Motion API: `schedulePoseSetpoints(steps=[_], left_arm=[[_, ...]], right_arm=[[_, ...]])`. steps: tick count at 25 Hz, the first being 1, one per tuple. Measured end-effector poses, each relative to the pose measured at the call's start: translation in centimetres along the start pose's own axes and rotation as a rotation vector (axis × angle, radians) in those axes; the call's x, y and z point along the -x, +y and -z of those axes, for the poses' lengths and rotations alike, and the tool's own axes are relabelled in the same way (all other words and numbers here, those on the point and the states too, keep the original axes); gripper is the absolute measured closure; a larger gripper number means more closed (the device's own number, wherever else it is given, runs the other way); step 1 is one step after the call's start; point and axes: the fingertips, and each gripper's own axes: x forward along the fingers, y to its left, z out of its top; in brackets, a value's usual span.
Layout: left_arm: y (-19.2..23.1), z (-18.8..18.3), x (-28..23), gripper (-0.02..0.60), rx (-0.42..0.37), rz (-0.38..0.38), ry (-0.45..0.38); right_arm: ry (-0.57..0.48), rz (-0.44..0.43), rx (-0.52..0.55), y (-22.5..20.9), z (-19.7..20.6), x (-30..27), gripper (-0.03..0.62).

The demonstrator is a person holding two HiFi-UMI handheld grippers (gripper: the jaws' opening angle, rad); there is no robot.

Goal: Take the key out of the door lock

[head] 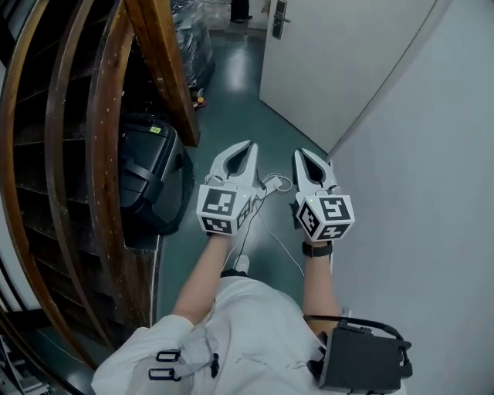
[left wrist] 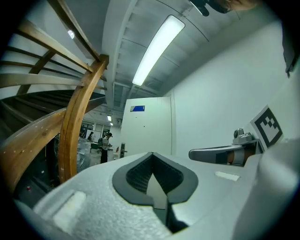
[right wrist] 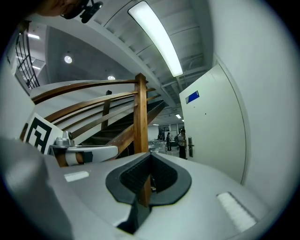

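A white door [head: 340, 54] stands ajar at the far end of the corridor, with its handle plate [head: 279, 17] at the top of the head view. No key can be made out from here. My left gripper [head: 248, 146] and right gripper [head: 299, 154] are held side by side in front of me, well short of the door, both shut with nothing between the jaws. The left gripper view shows its shut jaws [left wrist: 152, 157] pointing at the door [left wrist: 147, 126]. In the right gripper view the jaws [right wrist: 151, 155] are shut too, with the door [right wrist: 213, 126] to their right.
A curved wooden staircase rail [head: 162, 69] runs along the left, with a black case [head: 150, 173] on the floor beside it. A white wall [head: 432, 154] closes the right side. A thin white cable [head: 270, 224] lies on the floor. People [left wrist: 105, 145] stand far beyond the doorway.
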Motion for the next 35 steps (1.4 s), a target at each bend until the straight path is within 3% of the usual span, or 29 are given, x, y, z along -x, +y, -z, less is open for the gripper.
schedulePoseSetpoints(steps=[14, 20, 25, 30, 35], left_arm=[[9.7, 1.6, -10.7, 0.58, 0.035, -0.042, 0.015], [14.2, 1.7, -18.8, 0.58, -0.025, -0.084, 0.032], [17.8, -0.4, -26.3, 0.58, -0.052, -0.12, 0.005], [20.0, 0.2, -31.6, 0.58, -0.05, -0.138, 0.032], [24.5, 2.1, -36.1, 0.58, -0.032, -0.142, 0.062]], right_arm=[[0.015, -0.087, 0.004, -2.8, -0.3, -14.8, 0.589], [-0.028, -0.147, -0.02, -7.0, -1.3, -23.7, 0.589], [-0.049, -0.19, 0.0, -11.4, -3.1, -31.1, 0.589], [-0.005, -0.186, -0.065, -15.8, -2.1, -36.4, 0.589], [0.035, -0.2, -0.082, -16.8, -0.4, -42.4, 0.589]])
